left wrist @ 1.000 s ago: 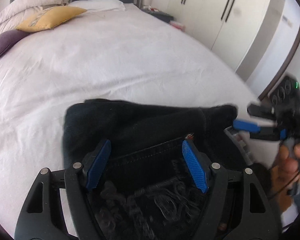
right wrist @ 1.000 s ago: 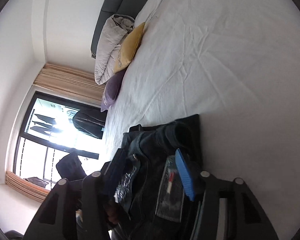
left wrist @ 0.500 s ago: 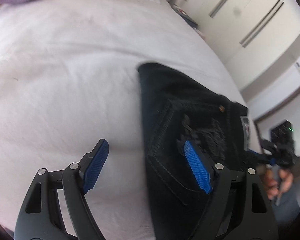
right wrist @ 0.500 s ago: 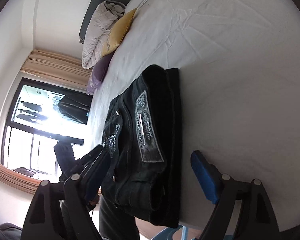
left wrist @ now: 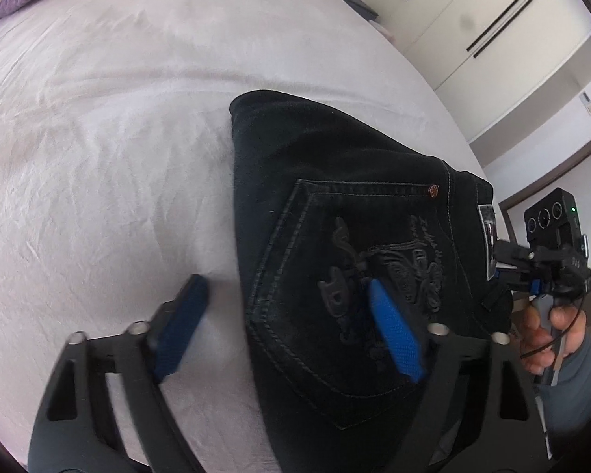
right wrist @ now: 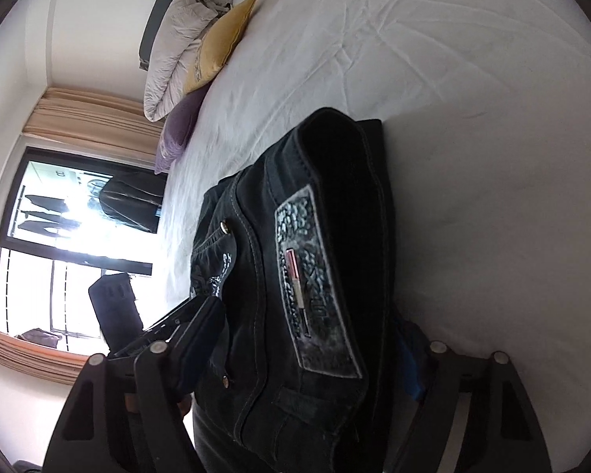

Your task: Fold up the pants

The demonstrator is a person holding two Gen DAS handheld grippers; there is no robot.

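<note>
We've got the black pants [left wrist: 346, 244] folded into a thick bundle near the bed [left wrist: 106, 149] edge. Left tool [left wrist: 291, 327] straddles the bundle's side, one pad on the sheet, other over the back pocket; its jaws just narrowed w/ cloth betw. them, no squeeze yet. Right tool [right wrist: 315, 351] brackets the waistband end, jaws also just narrowing, not clamped. Risk: a shallow bite catches only the top layer, so the fold peels apart, or the bundle slides off the edge.
</note>
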